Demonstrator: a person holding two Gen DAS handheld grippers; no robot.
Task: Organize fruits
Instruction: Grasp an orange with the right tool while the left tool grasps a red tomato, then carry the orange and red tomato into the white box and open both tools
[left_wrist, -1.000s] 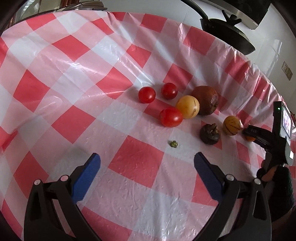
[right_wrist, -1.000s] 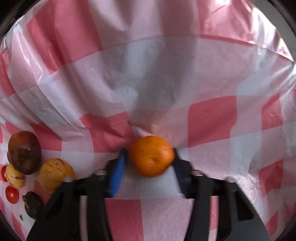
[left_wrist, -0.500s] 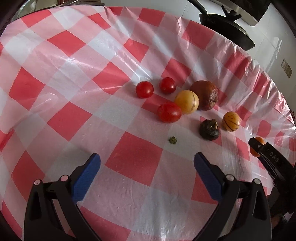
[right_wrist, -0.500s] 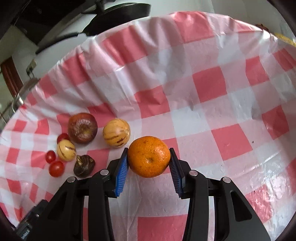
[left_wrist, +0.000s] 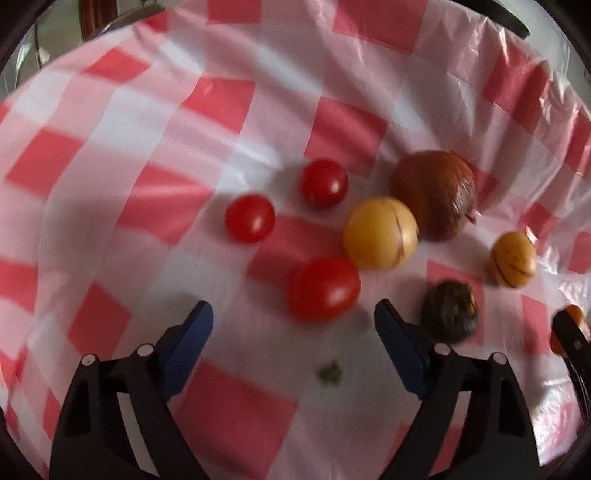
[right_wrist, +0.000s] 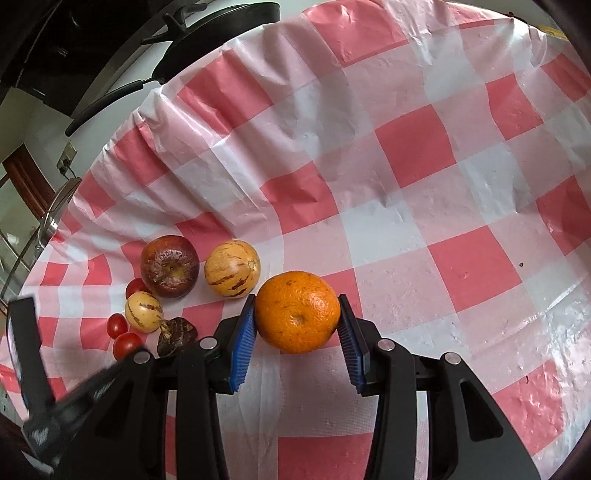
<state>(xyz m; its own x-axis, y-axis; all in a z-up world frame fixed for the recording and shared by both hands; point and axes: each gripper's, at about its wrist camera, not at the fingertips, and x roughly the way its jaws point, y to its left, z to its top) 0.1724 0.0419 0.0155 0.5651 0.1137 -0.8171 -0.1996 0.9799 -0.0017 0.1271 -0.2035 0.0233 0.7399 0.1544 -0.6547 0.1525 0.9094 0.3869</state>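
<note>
My right gripper (right_wrist: 296, 301) is shut on an orange (right_wrist: 297, 310), held just right of the fruit group. In the group are a brown wrinkled fruit (right_wrist: 169, 266), a striped yellow fruit (right_wrist: 232, 267), a smaller yellow fruit (right_wrist: 144, 311), a dark shrivelled fruit (right_wrist: 176, 334) and three tomatoes. The left wrist view is blurred. There my left gripper (left_wrist: 293, 313) is closing, its pads touching nothing. The biggest tomato (left_wrist: 323, 288) lies just ahead between its fingertips. Two smaller tomatoes (left_wrist: 250, 218) (left_wrist: 324, 181) and the smaller yellow fruit (left_wrist: 380, 232) lie beyond it.
A red-and-white checked cloth (right_wrist: 406, 155) covers the table. A small green stem bit (left_wrist: 330, 373) lies between the left fingers. A black pan (right_wrist: 218, 33) stands beyond the table's far edge. The cloth right of the orange is bare.
My left gripper has moved forward to the fruit group and its jaws have narrowed. My right gripper carried the orange toward the group, then held still.
</note>
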